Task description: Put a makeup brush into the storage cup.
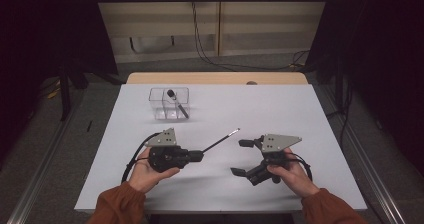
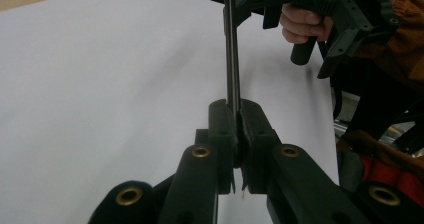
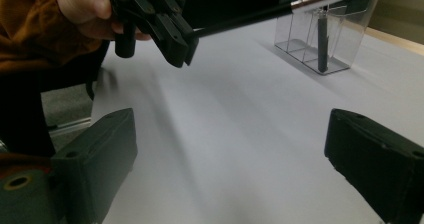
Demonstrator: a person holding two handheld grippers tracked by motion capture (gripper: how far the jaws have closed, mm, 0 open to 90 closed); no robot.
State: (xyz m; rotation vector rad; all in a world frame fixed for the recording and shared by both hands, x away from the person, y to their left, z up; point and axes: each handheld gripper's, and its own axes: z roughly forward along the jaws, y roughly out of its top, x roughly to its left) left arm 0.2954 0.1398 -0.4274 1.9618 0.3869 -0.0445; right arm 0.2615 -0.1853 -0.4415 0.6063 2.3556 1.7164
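A: What did the left gripper (image 1: 199,155) have?

B: Its jaws were clamped on a thin black pen (image 1: 220,140) with a silver end, which stuck out toward two o'clock above the white table (image 1: 280,109). The left gripper view showed the shaft (image 2: 232,59) pinched between the pads.

A: And the right gripper (image 1: 241,157)?

B: Its jaws stood wide apart with nothing between them, at about four o'clock from the pen's tip.

A: Anything else there?

B: A clear plastic holder (image 1: 169,104) at eleven o'clock from the left gripper, with another dark pen (image 1: 177,103) leaning inside.
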